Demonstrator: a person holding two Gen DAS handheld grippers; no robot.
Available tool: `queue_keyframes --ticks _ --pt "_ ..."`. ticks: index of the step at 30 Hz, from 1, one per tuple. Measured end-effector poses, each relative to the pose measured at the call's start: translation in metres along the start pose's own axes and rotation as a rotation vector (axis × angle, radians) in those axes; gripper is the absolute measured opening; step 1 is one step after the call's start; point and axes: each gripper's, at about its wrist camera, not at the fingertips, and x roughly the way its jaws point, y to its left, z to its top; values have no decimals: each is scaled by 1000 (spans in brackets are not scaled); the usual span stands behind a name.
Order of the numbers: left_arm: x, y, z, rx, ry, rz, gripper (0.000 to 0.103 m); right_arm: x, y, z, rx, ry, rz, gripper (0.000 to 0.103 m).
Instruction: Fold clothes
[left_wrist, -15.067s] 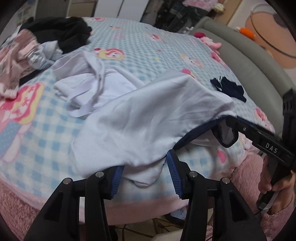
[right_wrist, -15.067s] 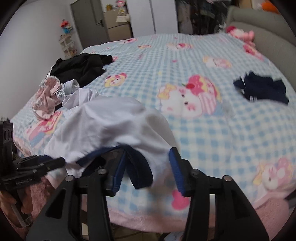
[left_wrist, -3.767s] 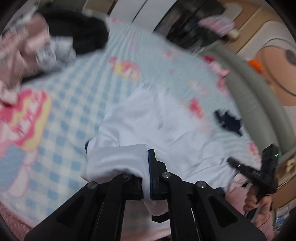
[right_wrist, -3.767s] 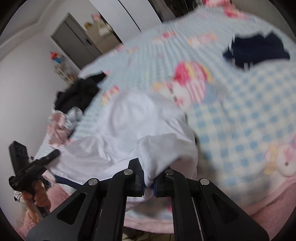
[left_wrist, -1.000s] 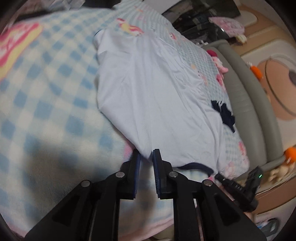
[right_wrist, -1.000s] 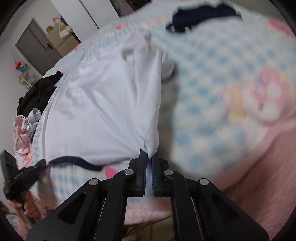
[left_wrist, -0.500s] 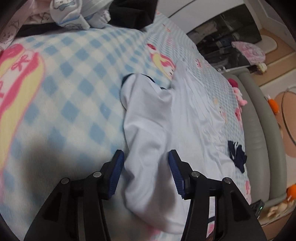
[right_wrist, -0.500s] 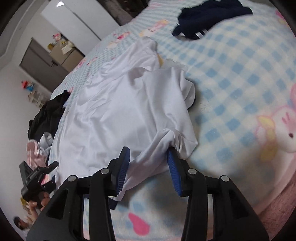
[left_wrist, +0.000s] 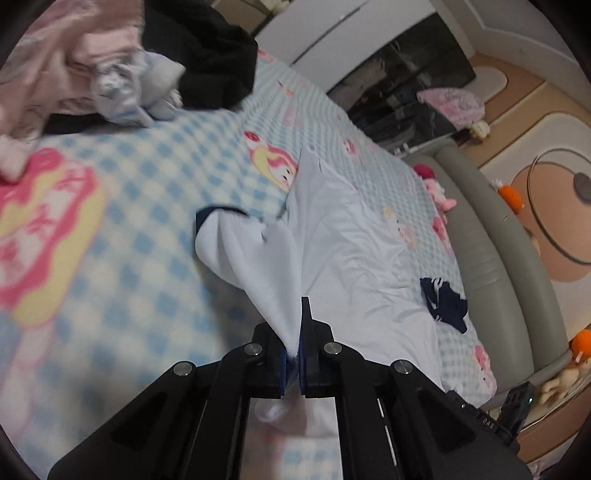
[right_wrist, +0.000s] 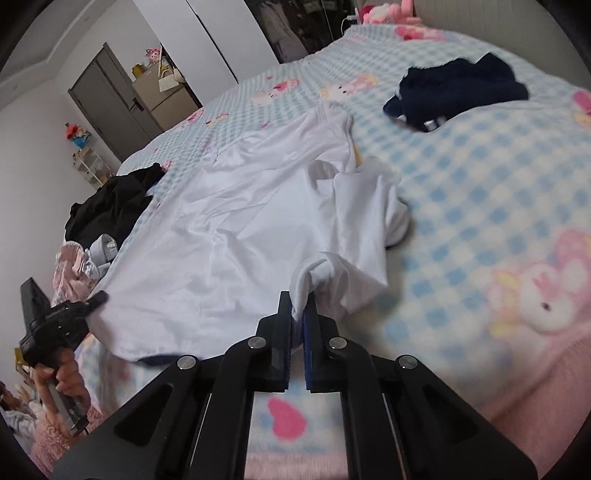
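Half a second ago both sets of jaws stood apart over the white shirt (right_wrist: 236, 221); they have just been closing, and now the left gripper (left_wrist: 295, 332) and right gripper (right_wrist: 298, 314) are each clamped on a pinch of its cloth, lifting it off the bed (right_wrist: 480, 177) near the near edge, probably to start a fold. A navy garment (right_wrist: 458, 92) lies well apart towards the far edge, with a black garment (left_wrist: 214, 62) and pink clothes (left_wrist: 55, 74) near the left edge, none blocking the fold.
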Motion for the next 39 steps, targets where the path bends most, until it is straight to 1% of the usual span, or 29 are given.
queue_keyframes --ticks 2,4,6,7,9,11,12,14,15,17,21,22,23,25,26,27,29,30,31,32,35,37,38,39 --pt "-19 8 -8 -10 -18 14 4 -15 2 -12 3 0 4 3" --pt "-27 15 -15 -21 -14 31 4 -18 2 -21 4 25 0 3" --pt "-32 22 -20 -30 -14 59 4 -12 -1 -27 11 57 -18 3" --pt "-33 26 -21 -37 -17 69 4 -11 -5 -26 36 64 0 3" --pt "-39 31 -20 -63 -36 57 5 -12 -10 -25 79 66 35 3" --pt "-43 31 -19 -70 -62 91 10 -15 -6 -21 53 66 31 5" --pt "-43 34 -20 -85 -54 97 18 -16 -5 -21 45 66 19 5" --pt "-38 44 -26 -147 -2 26 33 -17 -5 -21 33 67 -4 7" --pt "-35 48 -29 -170 22 -5 33 -16 -9 -23 53 74 -5 8" --pt "-33 46 -40 -166 56 -38 33 -17 -14 -25 69 81 -17 9" --pt "-12 22 -55 -59 181 -61 33 -23 -18 -30 63 79 -54 19" --pt "-4 16 -60 -49 216 -76 33 -22 -15 -31 48 82 -47 26" --pt "5 10 -65 -44 247 -92 33 -16 -11 -32 33 109 -22 30" --pt "20 0 -76 -29 323 -115 33 0 -4 -36 30 186 57 32" --pt "24 -7 -81 9 345 -97 33 9 0 -39 31 227 99 32" --pt "28 -15 -85 48 367 -79 33 16 4 -42 26 253 123 32" --pt "34 -29 -93 122 406 -44 33 24 16 -46 -37 264 124 32" --pt "34 -35 -92 151 407 -34 33 28 22 -47 -70 267 120 31" --pt "32 -40 -88 170 403 -30 33 29 27 -45 -106 263 98 30" --pt "29 -44 -82 178 398 -33 33 24 31 -40 -125 257 102 30" --pt "14 -54 -53 197 360 -66 33 10 40 -23 -180 240 117 31" --pt "12 -61 -27 217 315 -58 36 -7 40 -8 -173 232 188 32" --pt "11 -64 -14 227 293 -54 39 -15 40 -1 -168 228 222 33" --pt "12 -65 -1 236 272 -43 40 -20 39 7 -157 217 240 37"
